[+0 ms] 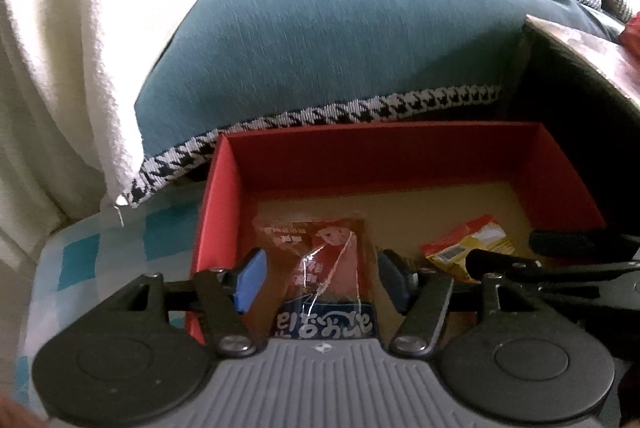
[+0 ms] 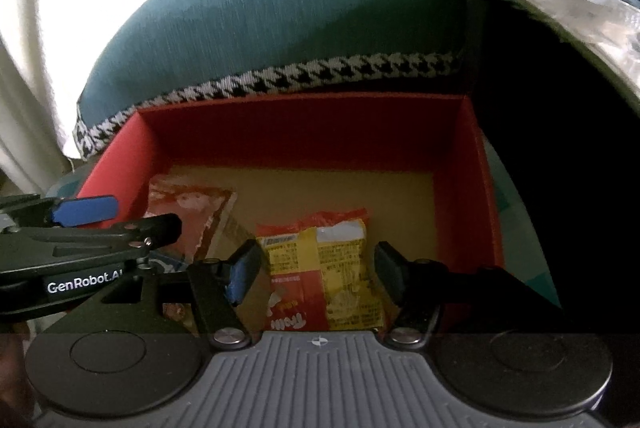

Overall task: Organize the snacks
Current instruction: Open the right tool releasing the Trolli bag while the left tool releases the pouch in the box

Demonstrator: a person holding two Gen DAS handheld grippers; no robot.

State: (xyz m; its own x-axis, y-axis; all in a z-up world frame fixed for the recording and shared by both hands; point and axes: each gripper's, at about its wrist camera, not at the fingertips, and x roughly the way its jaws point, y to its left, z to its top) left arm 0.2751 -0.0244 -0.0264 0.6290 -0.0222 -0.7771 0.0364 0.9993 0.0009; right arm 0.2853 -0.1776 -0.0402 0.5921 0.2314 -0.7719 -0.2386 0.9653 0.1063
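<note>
My left gripper (image 1: 318, 278) stands partly open over the red packet (image 1: 320, 268) at the left end of the red box (image 1: 400, 151), pads clear of the wrapper, and my right gripper (image 2: 316, 274) stands the same way over the yellow packet (image 2: 324, 268) lying beside it toward the box's middle. Neither grips anything. Lifting out carelessly, I judge, a pad could snag the crinkly wrapper and drag a packet over the box's wall.
</note>
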